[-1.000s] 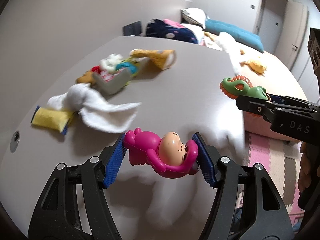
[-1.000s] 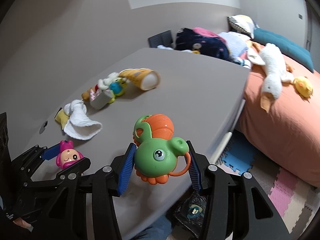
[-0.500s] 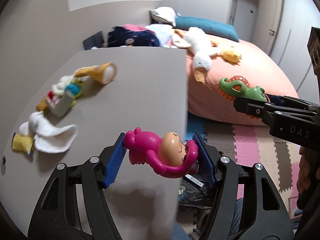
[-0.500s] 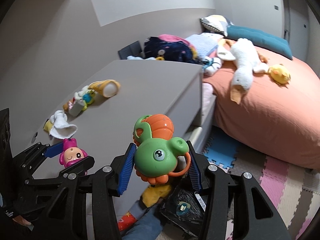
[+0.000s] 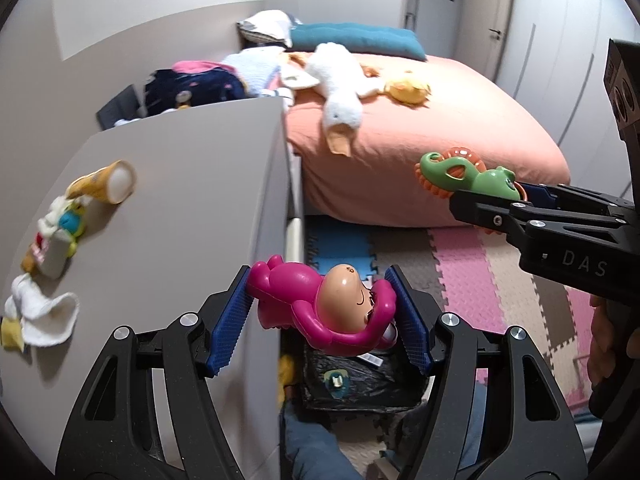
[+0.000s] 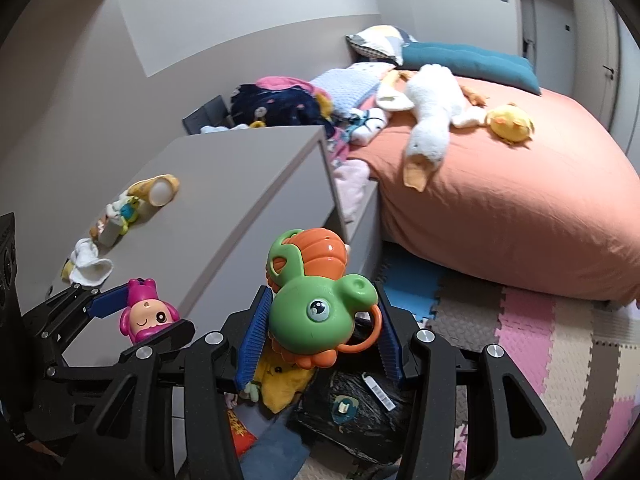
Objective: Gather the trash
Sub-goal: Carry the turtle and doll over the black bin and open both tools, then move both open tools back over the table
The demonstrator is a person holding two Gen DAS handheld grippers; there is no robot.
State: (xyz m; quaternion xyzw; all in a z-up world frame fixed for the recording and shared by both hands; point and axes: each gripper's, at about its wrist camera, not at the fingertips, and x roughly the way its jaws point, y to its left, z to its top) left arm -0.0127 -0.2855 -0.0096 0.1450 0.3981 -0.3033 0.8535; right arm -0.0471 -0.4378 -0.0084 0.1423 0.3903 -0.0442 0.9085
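Left gripper [image 5: 320,316] angled downward, blue pads [image 5: 230,326] clamped on both sides of a pink doll toy [image 5: 320,312], toy lying crosswise between them. Right gripper [image 6: 318,320] also angled down, pads pressed on a green turtle toy [image 6: 316,304] (head facing camera). Both grippers side by side, right one ahead in left view; fingers of the right hand [image 5: 608,344] visible behind its body.
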